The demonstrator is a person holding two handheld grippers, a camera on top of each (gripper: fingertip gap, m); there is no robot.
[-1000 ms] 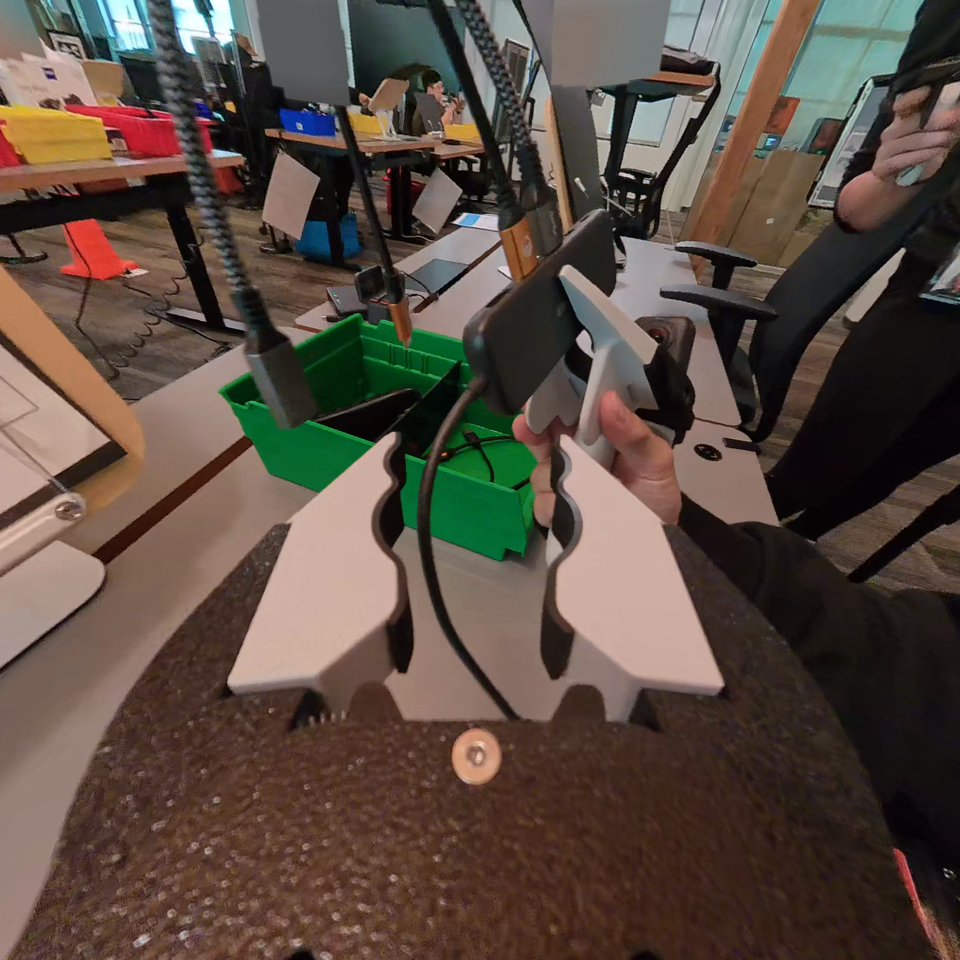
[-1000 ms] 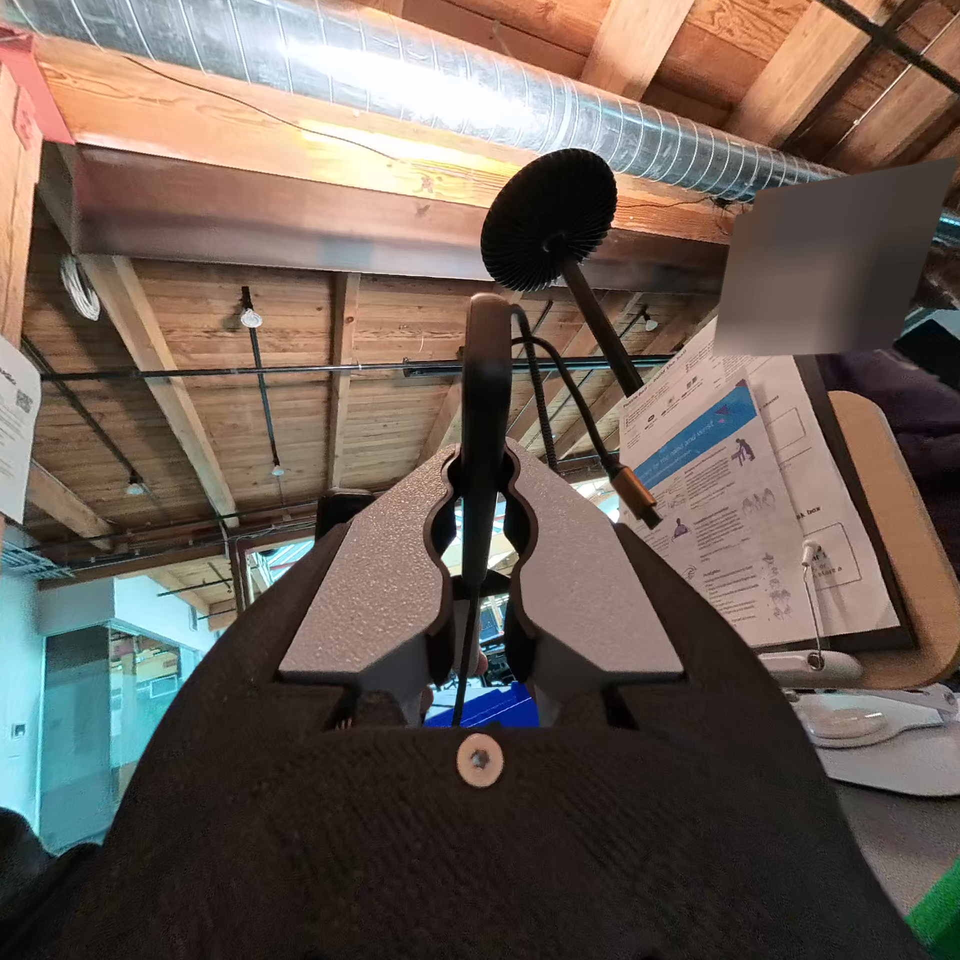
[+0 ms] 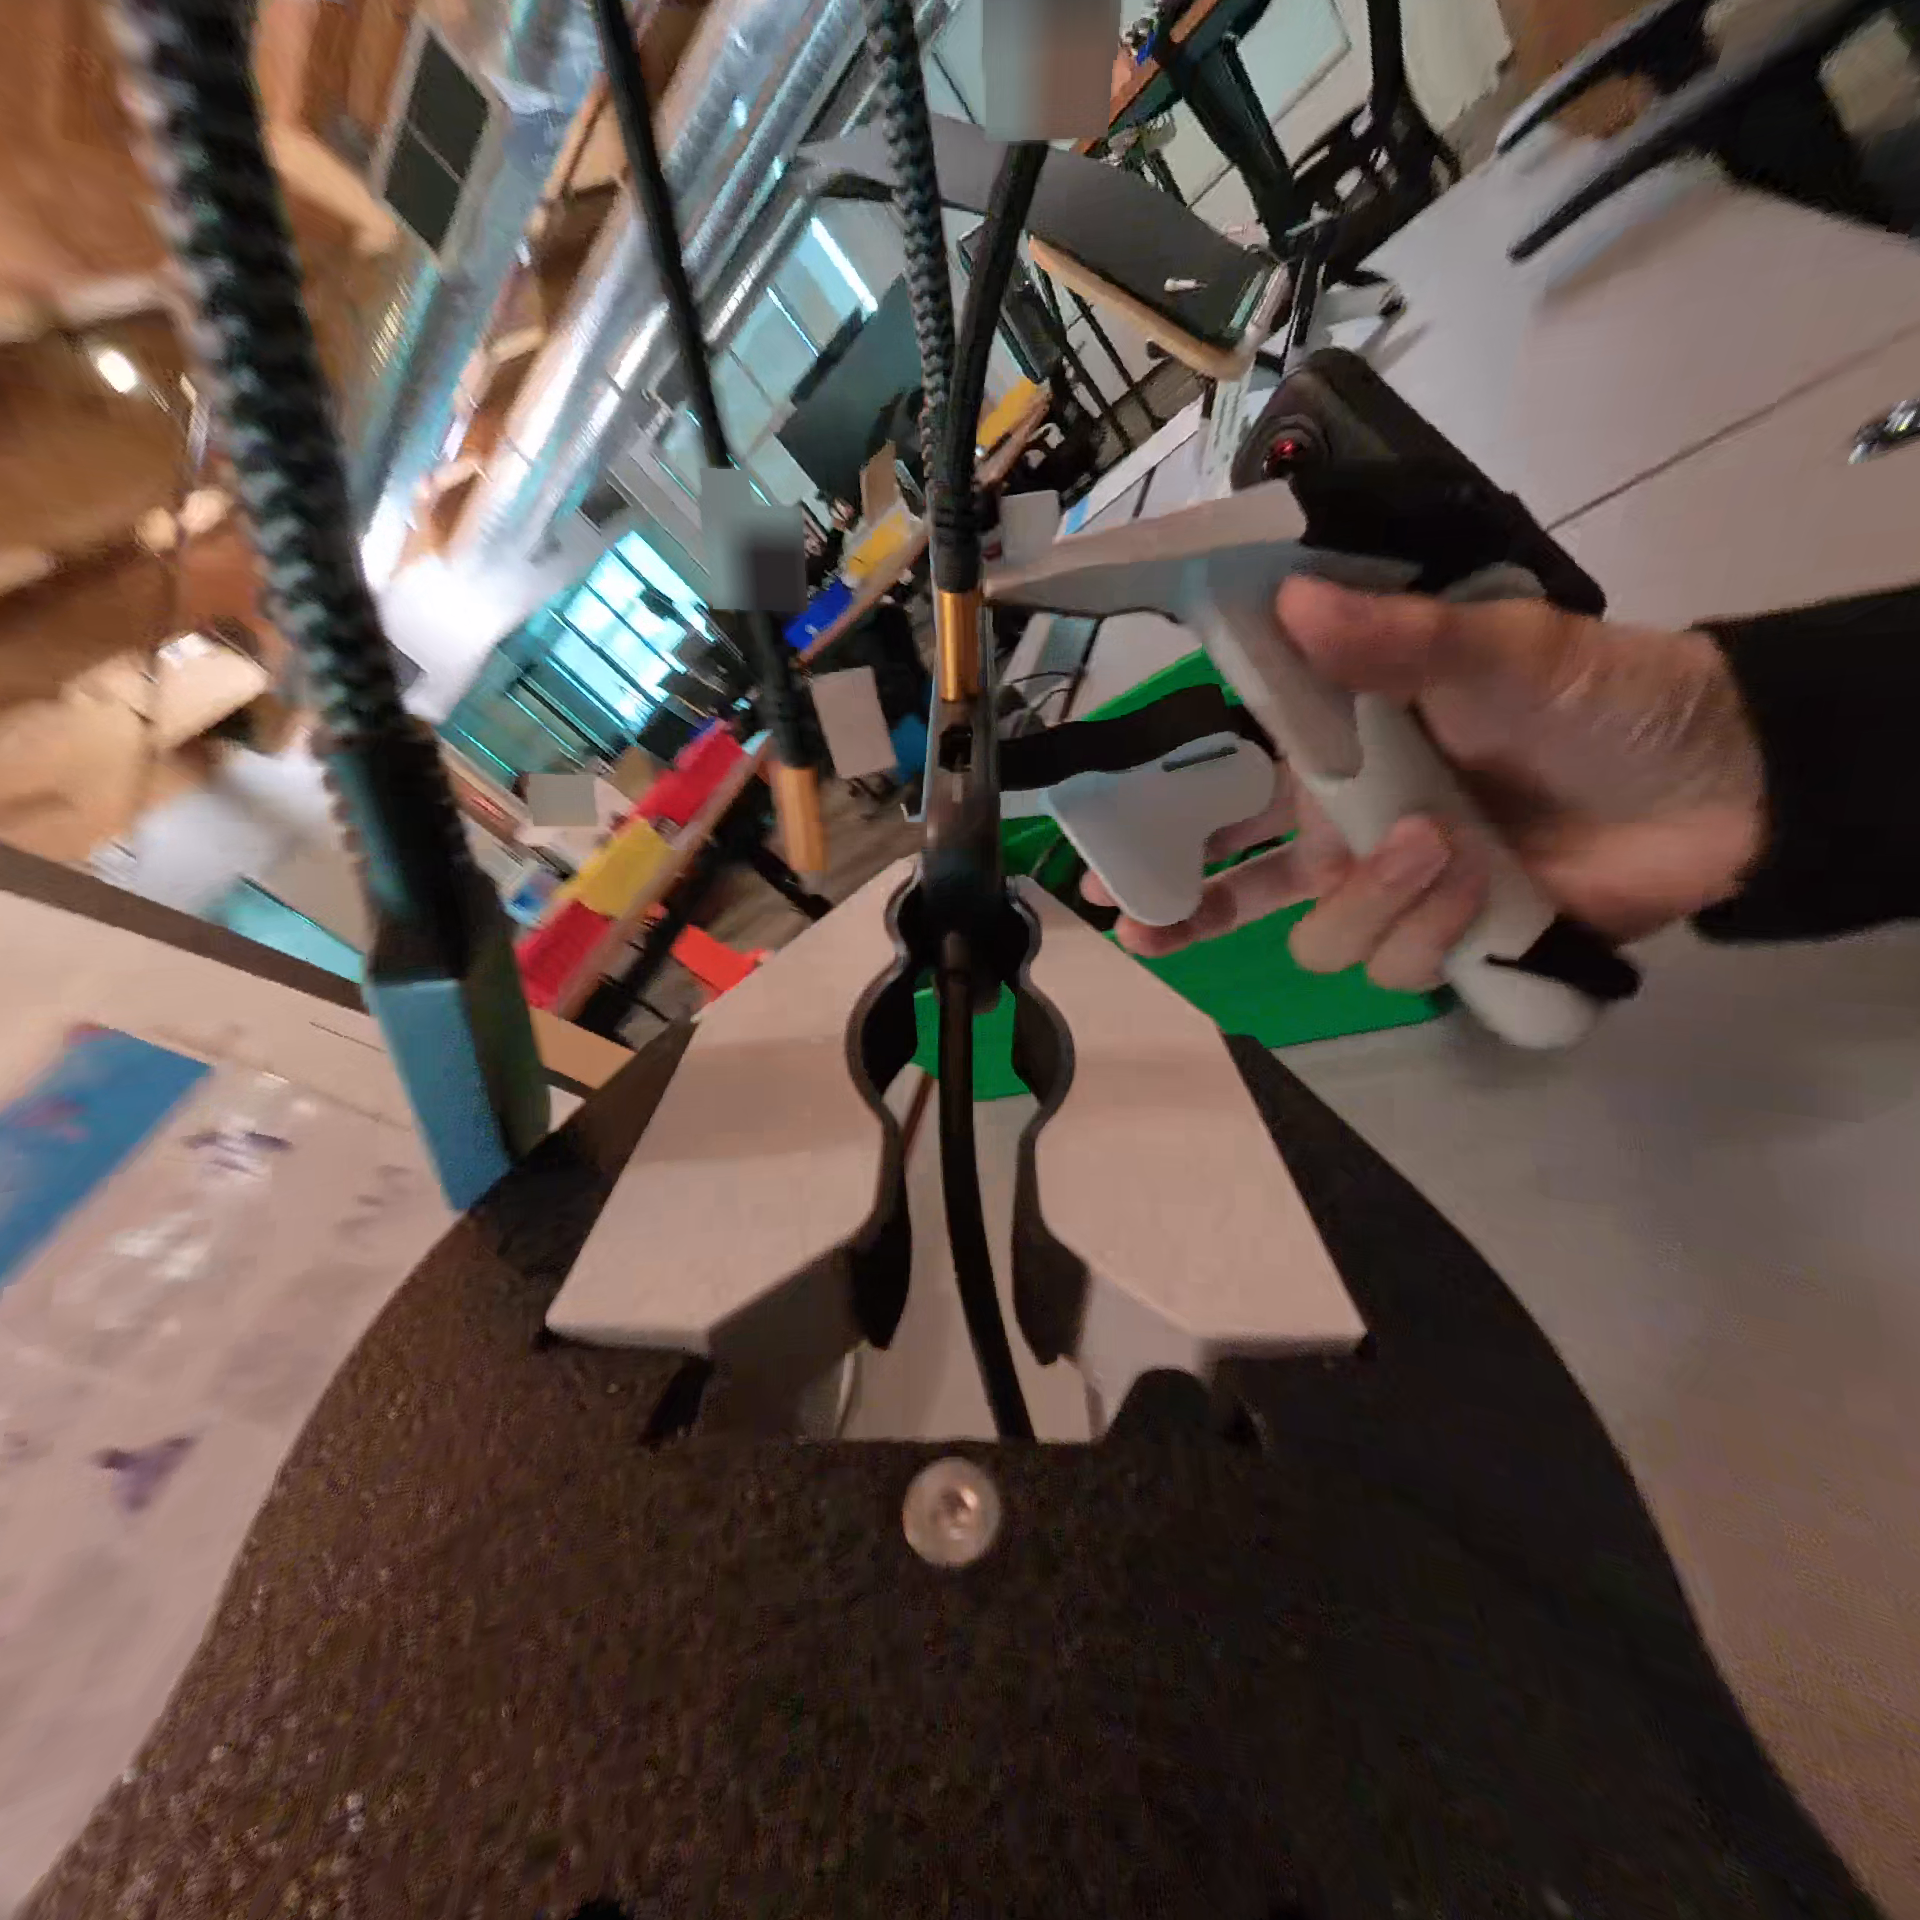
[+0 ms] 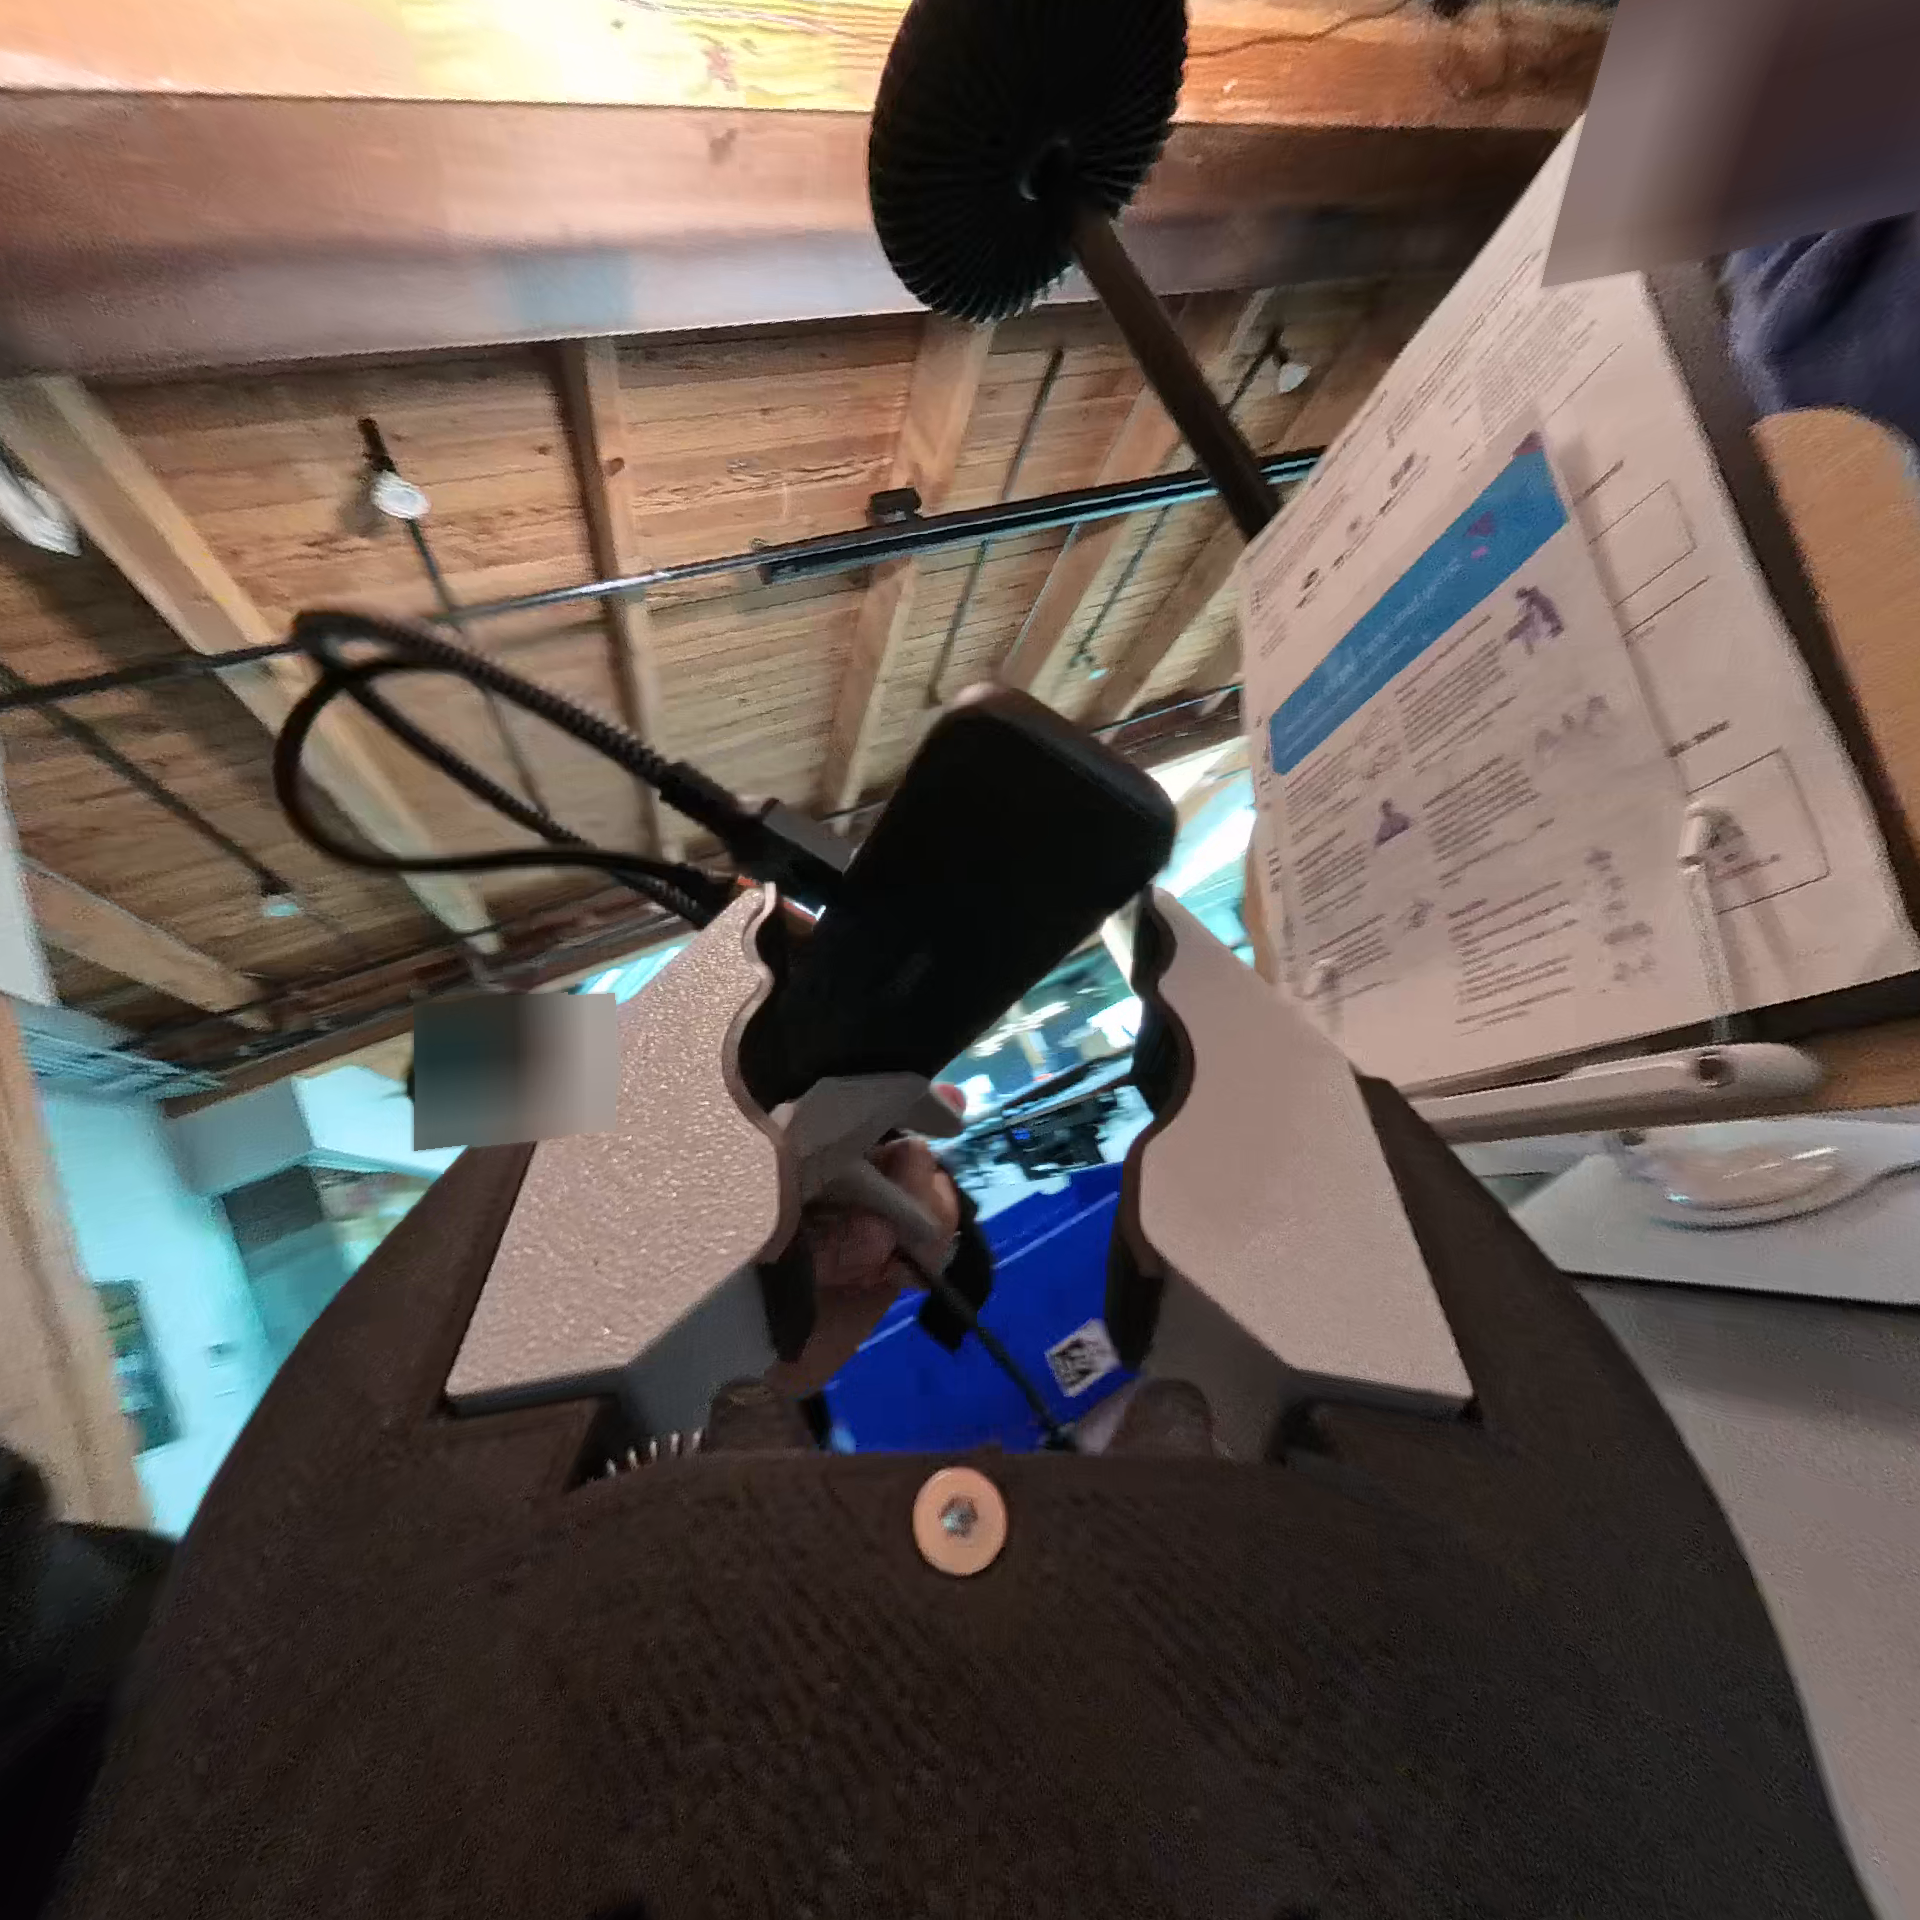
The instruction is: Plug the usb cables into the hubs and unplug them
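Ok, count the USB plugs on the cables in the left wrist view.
3. A grey plug hangs at left, a gold plug hangs mid-view, and a gold-collared plug meets the USB hub above the left gripper. Others may be hidden.

Daylit workshop, both wrist views smeared by motion.
Left view: heavy blur at edges & bkgd, braided cable point(image 3: 312, 540) and shelving streaked; cyan window glow mid-frame; fisheye bends the desk point(image 3: 1621, 1195). Right view: warm glare blows out the ceiling beam point(image 4: 644, 114) at top; poster point(image 4: 1538, 748) soft; hub point(image 4: 966, 883) dark, little detail; gripper housings sharp in both.
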